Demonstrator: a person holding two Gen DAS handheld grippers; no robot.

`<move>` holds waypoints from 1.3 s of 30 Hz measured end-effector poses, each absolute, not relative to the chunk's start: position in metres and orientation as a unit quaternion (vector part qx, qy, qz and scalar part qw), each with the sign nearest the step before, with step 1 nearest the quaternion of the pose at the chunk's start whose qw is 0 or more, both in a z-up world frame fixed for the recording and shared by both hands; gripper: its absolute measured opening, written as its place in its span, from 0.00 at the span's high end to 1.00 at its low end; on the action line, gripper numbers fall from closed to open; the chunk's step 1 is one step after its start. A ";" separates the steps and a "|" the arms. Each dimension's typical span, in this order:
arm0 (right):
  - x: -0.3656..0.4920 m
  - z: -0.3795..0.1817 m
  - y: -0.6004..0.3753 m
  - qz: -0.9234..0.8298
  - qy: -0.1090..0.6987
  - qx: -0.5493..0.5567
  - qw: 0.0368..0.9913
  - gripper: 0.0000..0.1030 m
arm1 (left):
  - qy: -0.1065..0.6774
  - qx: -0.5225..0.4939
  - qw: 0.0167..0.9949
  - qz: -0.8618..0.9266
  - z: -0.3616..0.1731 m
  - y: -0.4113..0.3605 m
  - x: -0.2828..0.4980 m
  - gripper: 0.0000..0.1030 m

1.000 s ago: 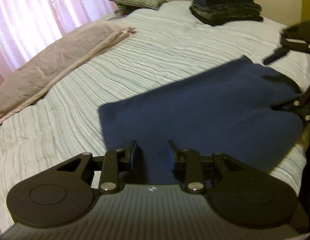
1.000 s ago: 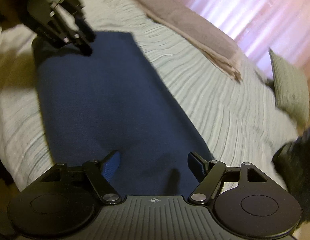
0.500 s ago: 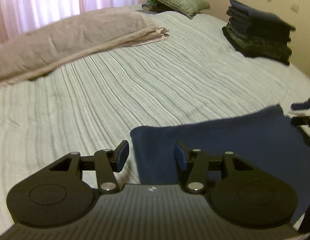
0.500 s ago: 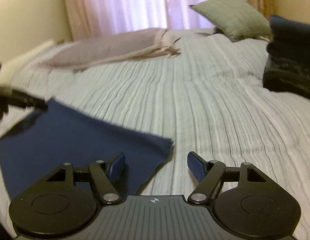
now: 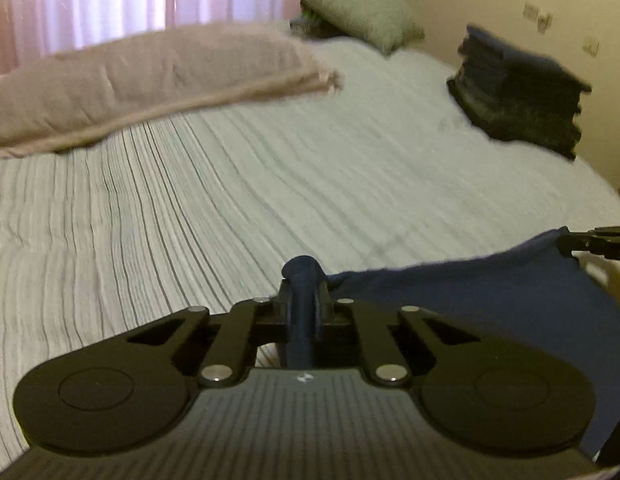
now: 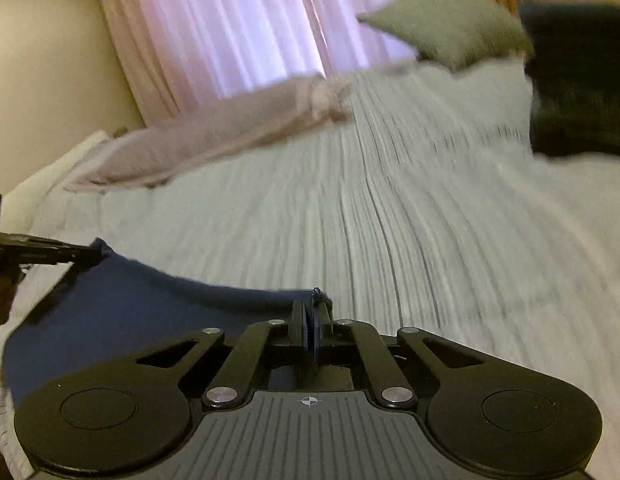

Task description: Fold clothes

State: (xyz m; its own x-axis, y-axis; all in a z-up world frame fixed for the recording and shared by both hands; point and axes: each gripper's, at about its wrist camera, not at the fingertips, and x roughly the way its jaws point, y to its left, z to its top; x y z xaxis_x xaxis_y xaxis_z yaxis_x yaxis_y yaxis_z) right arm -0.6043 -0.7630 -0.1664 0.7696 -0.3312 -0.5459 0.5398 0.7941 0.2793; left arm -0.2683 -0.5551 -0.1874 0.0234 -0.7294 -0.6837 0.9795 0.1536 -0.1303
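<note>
Lying near on the striped bed [image 5: 270, 184], navy cloth [image 5: 489, 304] pinched at both far corners: left gripper [image 5: 304, 304] clenched, right gripper [image 6: 311, 322] clenched, seemingly thinly. Could slip on lifting, spoiling the fold.

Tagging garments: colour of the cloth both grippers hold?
Navy blue cloth, plain; clearest in the left wrist view.

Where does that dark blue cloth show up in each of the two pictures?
Left wrist view: the dark blue cloth fills the lower right, a corner pinched in the near jaws.
Right wrist view: the cloth lies lower left, its corner pinched at centre.
Shared landmark: the green pillow at the far end of the bed.
</note>
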 end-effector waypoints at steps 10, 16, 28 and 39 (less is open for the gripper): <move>-0.582 -0.184 -0.769 -0.253 0.322 0.174 0.896 0.51 | 0.353 0.225 0.695 -0.584 -0.206 -0.565 -0.260 0.70; -0.604 -0.134 -0.715 -0.248 0.272 0.125 0.922 0.28 | 0.306 0.236 0.714 -0.584 -0.169 -0.531 -0.279 0.70; -0.581 -0.166 -0.616 -0.107 0.343 0.146 0.922 0.28 | 0.272 0.322 0.650 -0.632 -0.195 -0.474 -0.367 0.70; -0.593 -0.153 -0.598 -0.146 0.357 0.122 0.915 0.28 | 0.258 0.320 0.672 -0.616 -0.196 -0.473 -0.374 0.70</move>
